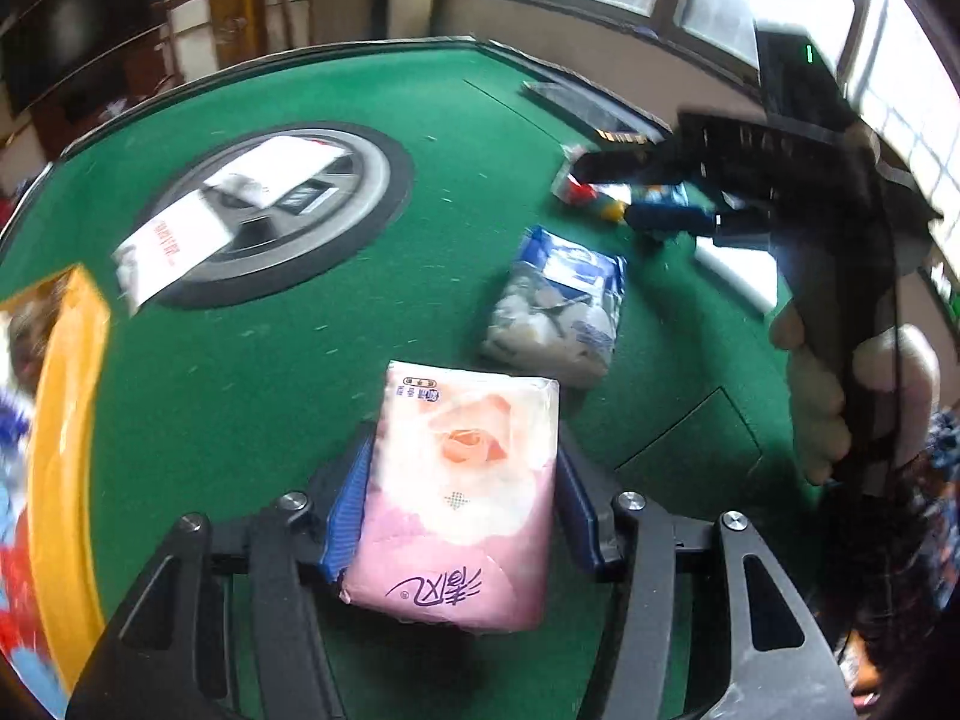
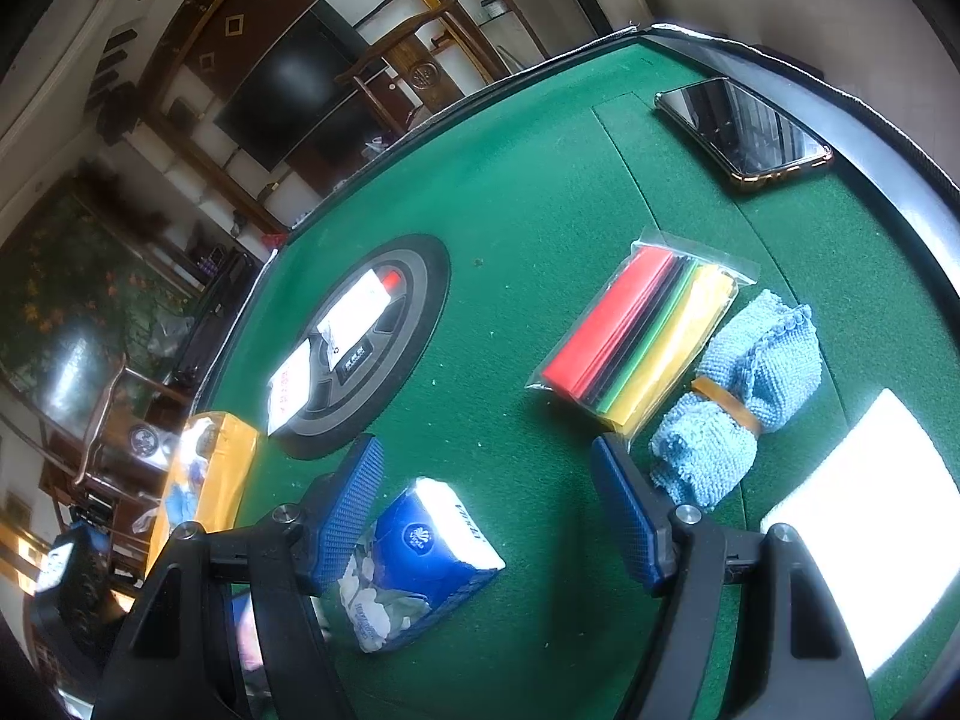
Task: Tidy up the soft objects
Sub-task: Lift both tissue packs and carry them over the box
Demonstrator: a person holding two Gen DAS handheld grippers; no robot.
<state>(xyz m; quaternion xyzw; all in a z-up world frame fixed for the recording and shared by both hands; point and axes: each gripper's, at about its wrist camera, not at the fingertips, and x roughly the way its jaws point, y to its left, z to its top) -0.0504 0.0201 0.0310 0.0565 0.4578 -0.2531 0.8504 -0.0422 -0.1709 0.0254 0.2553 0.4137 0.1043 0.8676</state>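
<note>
Left gripper (image 1: 462, 498) clamped on the pink rose-print tissue pack (image 1: 459, 498), blue pads pressed against both long sides, pack lifted just over the green felt table (image 1: 288, 372). Just beyond, the blue-and-white floral tissue pack (image 1: 558, 312) lying flat on the felt. Right gripper (image 2: 486, 480) hanging open above that same floral pack (image 2: 414, 564), pads clear of it. Further out, a clear bag of coloured sheets (image 2: 636, 330) beside a banded light-blue towel (image 2: 738, 396); a phone (image 2: 744, 132) near the table's edge.
</note>
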